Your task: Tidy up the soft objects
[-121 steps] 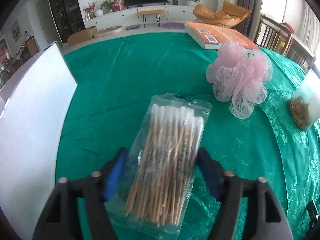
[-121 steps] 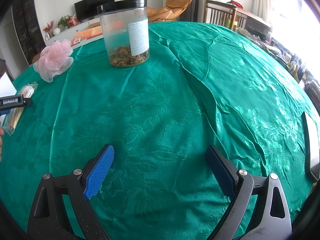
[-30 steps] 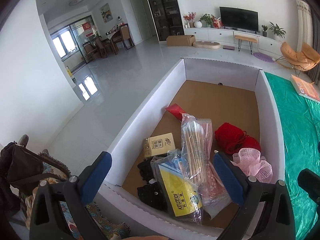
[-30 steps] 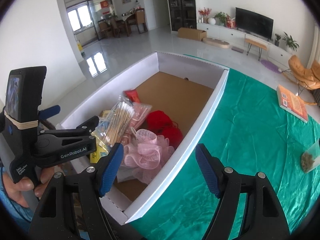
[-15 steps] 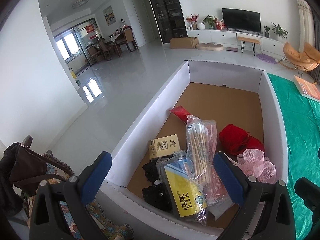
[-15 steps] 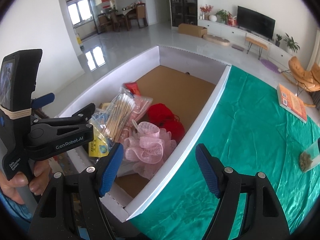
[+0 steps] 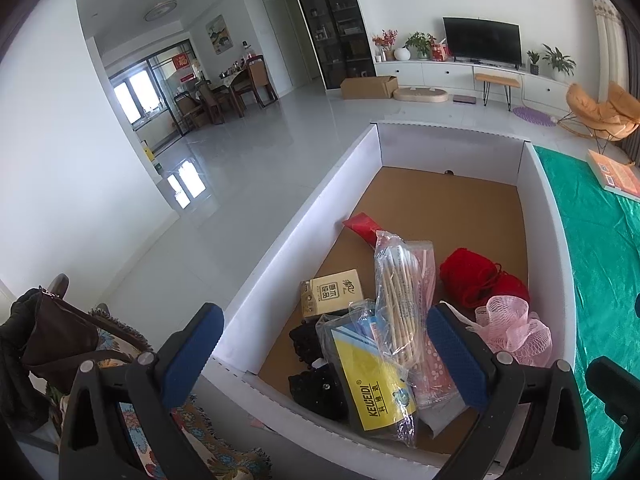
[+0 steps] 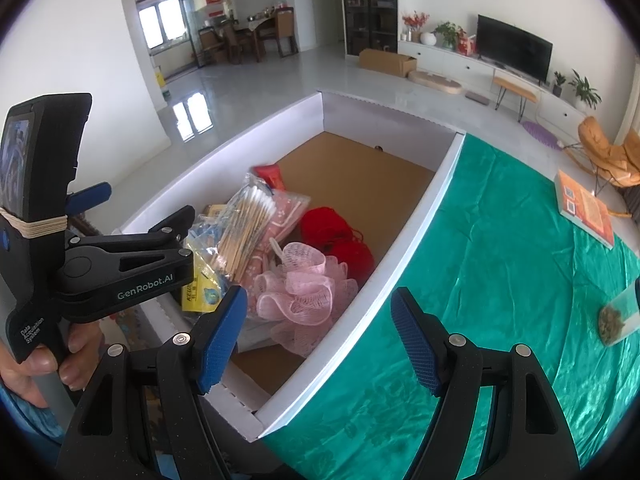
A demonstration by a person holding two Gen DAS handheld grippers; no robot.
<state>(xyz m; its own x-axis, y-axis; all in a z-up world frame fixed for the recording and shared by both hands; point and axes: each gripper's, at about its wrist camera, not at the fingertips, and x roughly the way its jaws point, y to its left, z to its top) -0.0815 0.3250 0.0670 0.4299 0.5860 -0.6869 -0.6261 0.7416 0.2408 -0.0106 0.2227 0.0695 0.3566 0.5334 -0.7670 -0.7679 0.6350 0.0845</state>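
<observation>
A: How far along does the tidying look?

B: Well on. The white box (image 7: 544, 240) at the edge of the worktop (image 8: 500, 280) already holds the pink mesh pouf (image 8: 304, 292), the red yarn (image 7: 476, 280), the bag of cotton swabs (image 7: 400, 300), a yellow packet (image 7: 372, 392), a small tan pack (image 7: 332, 292), something black (image 7: 316, 372) and a pink dotted pouch (image 7: 432, 368), all heaped at the near end.

A: And the tools?

B: The left tool (image 7: 320, 356) hangs over that heap with its jaws wide apart, nothing between the pads. The right tool (image 8: 320, 340) straddles the box's near wall, jaws likewise spread and empty.

A: Anything left on the green cloth?

B: In these views, only a clear jar (image 8: 620, 316) with brownish contents at the right edge and an orange book (image 8: 584, 208) farther back. Neither looks soft, so I'd judge the sorting nearly finished, unless more lies out of view.

A: So what remains?

B: Probably a check of the rest of the worktop, which these pictures don't show.
</observation>
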